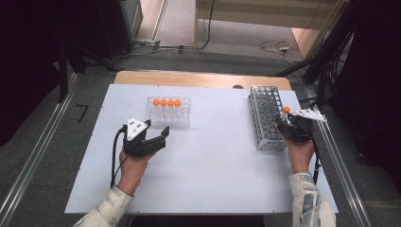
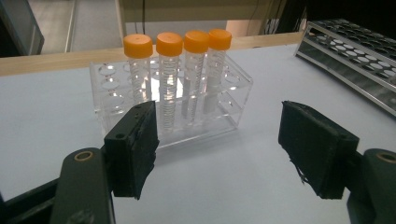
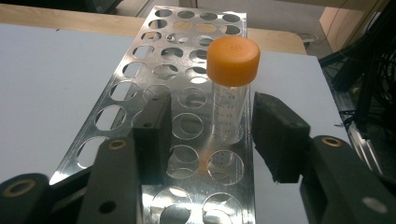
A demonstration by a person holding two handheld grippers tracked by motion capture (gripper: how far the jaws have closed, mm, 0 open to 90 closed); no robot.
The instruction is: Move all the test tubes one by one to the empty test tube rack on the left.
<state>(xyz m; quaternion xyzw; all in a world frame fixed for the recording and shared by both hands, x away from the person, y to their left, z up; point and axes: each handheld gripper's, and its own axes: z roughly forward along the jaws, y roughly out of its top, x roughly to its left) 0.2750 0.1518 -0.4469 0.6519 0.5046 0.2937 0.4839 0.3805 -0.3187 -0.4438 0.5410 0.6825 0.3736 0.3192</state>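
Table (image 1: 208,189): white sheet, bearing both racks; you work over it with a gripper in each hand. Metal rack (image 3: 140,88): perforated steel, at the table's right edge, many holes free; one orange-capped tube (image 3: 229,93) stands upright in a hole near its right edge, and shows in the high view as an orange dot (image 1: 286,109) beside the rack (image 1: 265,118). Clear rack (image 2: 177,107): acrylic, left of centre, holding four orange-capped tubes (image 2: 175,74) in a row, well apart from the metal rack. Right gripper (image 3: 212,135): jaws part-closed either side of the lone tube's body, the right pad near it, the left pad standing off; no pressing contact can be seen, so treat the tube as not yet held. For a good grip, centre the tube between the pads, take it on the body below the cap, close squarely, and lift straight up so it clears the hole without tilting. Left gripper (image 2: 219,149): jaws wide and empty, resting just short of the clear rack; keep it still and clear of the tubes there.
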